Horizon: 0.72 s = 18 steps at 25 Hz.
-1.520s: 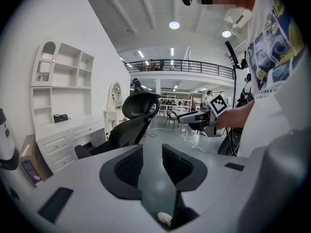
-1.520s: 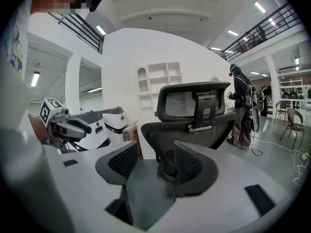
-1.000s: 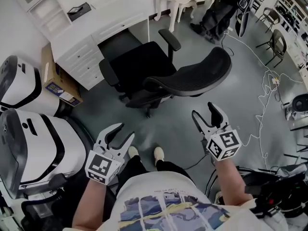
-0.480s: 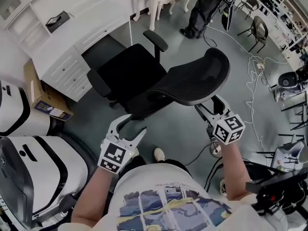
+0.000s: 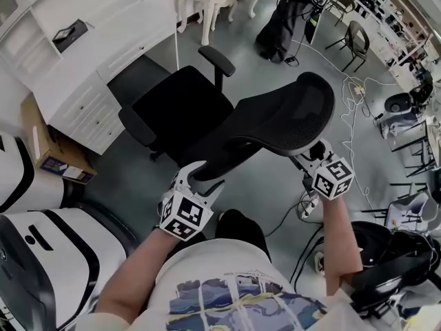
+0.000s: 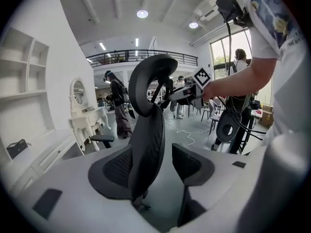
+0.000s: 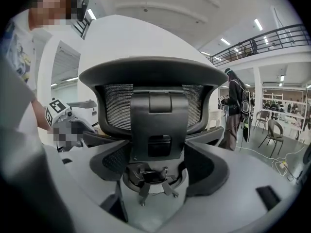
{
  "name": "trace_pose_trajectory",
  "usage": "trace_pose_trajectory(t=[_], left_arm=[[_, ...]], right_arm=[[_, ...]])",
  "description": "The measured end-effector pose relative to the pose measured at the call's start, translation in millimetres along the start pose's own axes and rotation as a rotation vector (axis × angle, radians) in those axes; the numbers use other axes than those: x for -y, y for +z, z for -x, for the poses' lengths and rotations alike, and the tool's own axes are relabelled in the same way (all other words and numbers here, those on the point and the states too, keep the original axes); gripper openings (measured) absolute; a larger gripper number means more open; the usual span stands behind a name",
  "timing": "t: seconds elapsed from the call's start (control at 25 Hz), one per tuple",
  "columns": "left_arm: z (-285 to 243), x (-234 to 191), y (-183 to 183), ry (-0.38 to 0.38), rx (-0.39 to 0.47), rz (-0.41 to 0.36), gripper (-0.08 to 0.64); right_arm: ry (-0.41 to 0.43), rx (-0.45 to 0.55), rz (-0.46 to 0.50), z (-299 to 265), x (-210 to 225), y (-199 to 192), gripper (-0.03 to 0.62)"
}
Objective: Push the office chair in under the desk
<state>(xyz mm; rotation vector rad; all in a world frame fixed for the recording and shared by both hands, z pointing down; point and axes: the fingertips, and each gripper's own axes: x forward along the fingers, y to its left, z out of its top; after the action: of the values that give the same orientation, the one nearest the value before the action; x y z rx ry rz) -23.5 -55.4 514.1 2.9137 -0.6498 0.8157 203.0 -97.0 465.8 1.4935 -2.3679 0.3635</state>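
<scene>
Office chair (image 5: 182, 112) at frame centre, seat toward the white bench (image 5: 131, 19) at upper left, not yet under it. Left tongs (image 5: 200, 183) wide (just been opening), backrest (image 5: 275, 123) edge betw. the jaws. Right tongs (image 5: 311, 156) also wide, just opened, astride the backrest's spine.

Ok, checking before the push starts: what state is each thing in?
Office chair: out from the desk, not tucked under.
Left gripper: open, jaws just opening, backrest edge between them.
Right gripper: open, jaws just opened, backrest support between them.
Desk drawers: shut.
</scene>
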Motion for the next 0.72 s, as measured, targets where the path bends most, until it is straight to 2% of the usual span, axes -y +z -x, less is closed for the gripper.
trace_pose_trajectory(t=[0.12, 0.28, 0.4, 0.72], left_arm=[[-9.5, 2.0, -3.6, -0.021, -0.017, -0.001, 0.25], [-16.9, -0.3, -9.4, -0.027, -0.047, 0.012, 0.245], [-18.4, -0.1, -13.2, -0.037, -0.058, 0.023, 0.209], [-15.4, -0.1, -15.2, -0.038, -0.076, 0.001, 0.19]], right_arm=[[-0.006, -0.004, -0.006, 0.2, 6.4, -1.4, 0.337], [0.027, 0.011, -0.014, -4.5, 4.3, 3.3, 0.337], [0.052, 0.014, 0.009, -9.8, 2.0, 7.2, 0.336], [0.064, 0.029, 0.007, -10.9, -2.9, 9.6, 0.334]])
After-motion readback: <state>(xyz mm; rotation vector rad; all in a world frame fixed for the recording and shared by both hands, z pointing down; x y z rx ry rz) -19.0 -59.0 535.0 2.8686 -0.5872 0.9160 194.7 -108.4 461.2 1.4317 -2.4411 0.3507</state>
